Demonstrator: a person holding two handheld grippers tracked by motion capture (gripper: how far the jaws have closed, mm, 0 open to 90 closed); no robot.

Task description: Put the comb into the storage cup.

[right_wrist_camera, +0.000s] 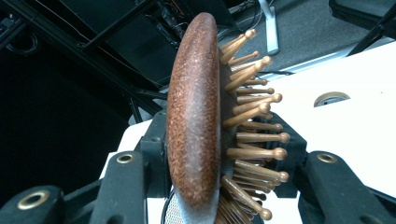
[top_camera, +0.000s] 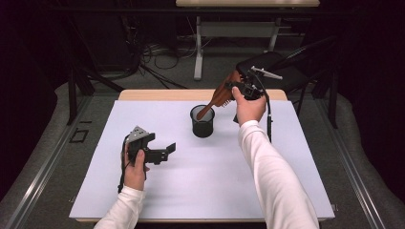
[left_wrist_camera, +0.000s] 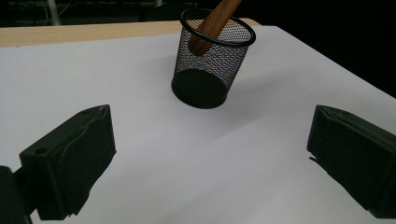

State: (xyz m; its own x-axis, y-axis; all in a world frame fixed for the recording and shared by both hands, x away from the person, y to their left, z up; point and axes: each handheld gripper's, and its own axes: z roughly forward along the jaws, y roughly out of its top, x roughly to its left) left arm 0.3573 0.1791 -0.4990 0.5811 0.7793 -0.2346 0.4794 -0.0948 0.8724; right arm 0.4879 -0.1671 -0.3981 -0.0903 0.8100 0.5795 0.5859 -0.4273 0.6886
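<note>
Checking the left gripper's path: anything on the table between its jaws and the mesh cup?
Nothing: in the left gripper view, bare white table runs from the open left gripper to the mesh cup, which holds the hairbrush handle.

We're looking down on a white surface (top_camera: 191, 191) with a strip of pale wood (top_camera: 157, 94) showing along its far edge, lit brightly while the room around it sits in near darkness. Beyond it we see grey carpeted floor (top_camera: 219, 67), a tangle of black cables (top_camera: 153, 55) and the white legs of a second table (top_camera: 239, 29). To the right stands a dark chair (top_camera: 286, 71), and black frame posts (top_camera: 71, 90) rise at the left.
</note>
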